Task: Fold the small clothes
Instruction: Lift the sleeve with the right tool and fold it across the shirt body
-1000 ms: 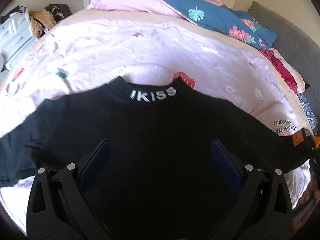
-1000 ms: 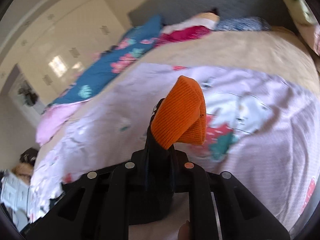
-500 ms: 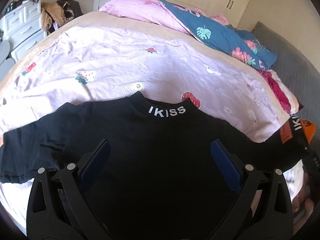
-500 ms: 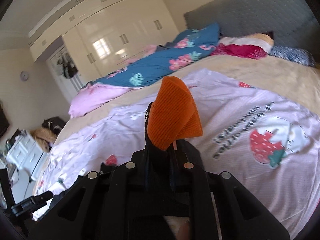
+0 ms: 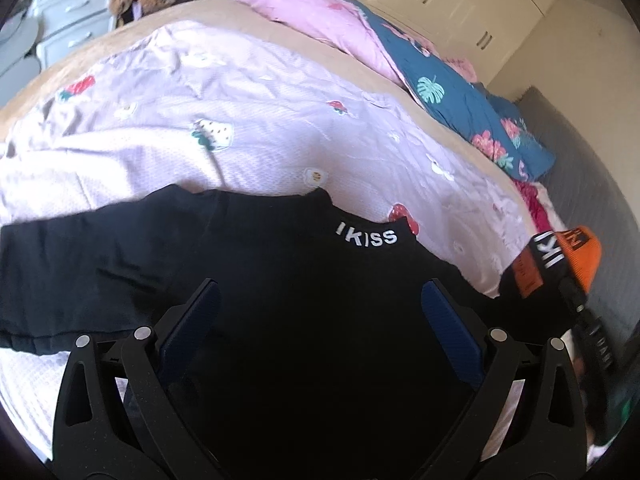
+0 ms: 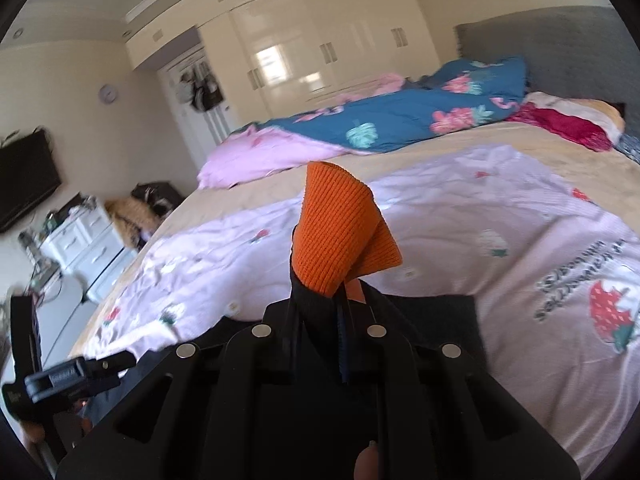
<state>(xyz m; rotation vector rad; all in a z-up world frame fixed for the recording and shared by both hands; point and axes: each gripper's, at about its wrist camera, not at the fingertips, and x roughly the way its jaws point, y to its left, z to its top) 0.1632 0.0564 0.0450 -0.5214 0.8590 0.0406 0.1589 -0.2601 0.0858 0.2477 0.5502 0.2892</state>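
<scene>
A black shirt (image 5: 280, 280) with "IKISS" on its collar (image 5: 366, 236) lies spread on the pink strawberry-print sheet (image 5: 240, 128). My left gripper (image 5: 320, 304) hovers over the shirt's body, jaws wide open with nothing between them. My right gripper (image 6: 320, 304) is shut on the shirt's right sleeve just below its orange ribbed cuff (image 6: 340, 232), which sticks up above the fingers. In the left wrist view that sleeve is lifted off the bed at the right edge, with the orange cuff (image 5: 580, 256) on top. The left gripper (image 6: 68, 372) shows at the lower left of the right wrist view.
A blue floral duvet (image 5: 460, 104) and pink quilt (image 5: 320, 20) are bunched along the bed's far side. A grey headboard (image 6: 552, 52) stands at the right, white drawers (image 6: 84, 240) and a wall TV (image 6: 24, 176) at the left, wardrobes (image 6: 312, 52) behind.
My right gripper has risen with the orange-cuffed sleeve and swung round towards the shirt's body. The left gripper has shifted sideways and rolled, still open, so the collar now sits further right.
</scene>
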